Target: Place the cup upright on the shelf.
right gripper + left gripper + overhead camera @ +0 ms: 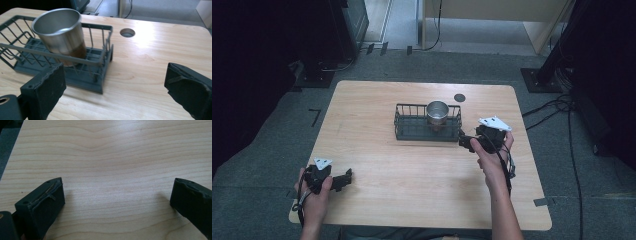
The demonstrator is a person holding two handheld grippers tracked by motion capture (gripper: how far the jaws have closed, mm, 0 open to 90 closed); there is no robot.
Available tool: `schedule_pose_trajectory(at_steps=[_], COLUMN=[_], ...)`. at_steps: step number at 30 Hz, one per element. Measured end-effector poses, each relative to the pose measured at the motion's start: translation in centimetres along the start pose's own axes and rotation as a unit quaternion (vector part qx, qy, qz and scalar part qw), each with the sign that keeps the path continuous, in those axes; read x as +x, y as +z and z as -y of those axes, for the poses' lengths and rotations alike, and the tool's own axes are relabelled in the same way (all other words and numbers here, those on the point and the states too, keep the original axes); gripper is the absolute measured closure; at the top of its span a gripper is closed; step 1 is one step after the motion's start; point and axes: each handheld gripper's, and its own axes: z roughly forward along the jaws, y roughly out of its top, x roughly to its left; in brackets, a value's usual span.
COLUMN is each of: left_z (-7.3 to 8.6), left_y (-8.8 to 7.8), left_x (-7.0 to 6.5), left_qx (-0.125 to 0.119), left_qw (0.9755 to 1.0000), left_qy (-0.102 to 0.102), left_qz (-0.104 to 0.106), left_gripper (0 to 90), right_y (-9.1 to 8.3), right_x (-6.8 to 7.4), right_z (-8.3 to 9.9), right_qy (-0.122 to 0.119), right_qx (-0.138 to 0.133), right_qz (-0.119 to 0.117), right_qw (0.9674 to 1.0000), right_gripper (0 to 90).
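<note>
A shiny, round stainless-steel cup stood upright in the right end of a dark grey wire basket, which sat toward the far edge of the pale wooden counter, just short of a round cable hole. The right gripper hovered just beside the basket's right end, its jaws spread wide with nothing between them. The left gripper lay near the counter's near left corner, its jaws likewise wide apart over bare wood.
</note>
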Motion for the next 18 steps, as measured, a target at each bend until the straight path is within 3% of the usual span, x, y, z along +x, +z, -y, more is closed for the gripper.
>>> schedule_pose_trajectory(at_steps=[18], left_z=[0.0], left_y=[0.0], left_x=[0.0], left_qx=[0.000], left_qw=[1.0000], left_qy=[0.001], left_qz=[0.000], left_gripper=[0.0], right_y=[-2.2], right_x=[-4.9], right_z=[3.7], right_qy=[0.027], right_qx=[0.012], right_qz=[0.055], right_qw=[0.9980], right_gripper=[4.5])
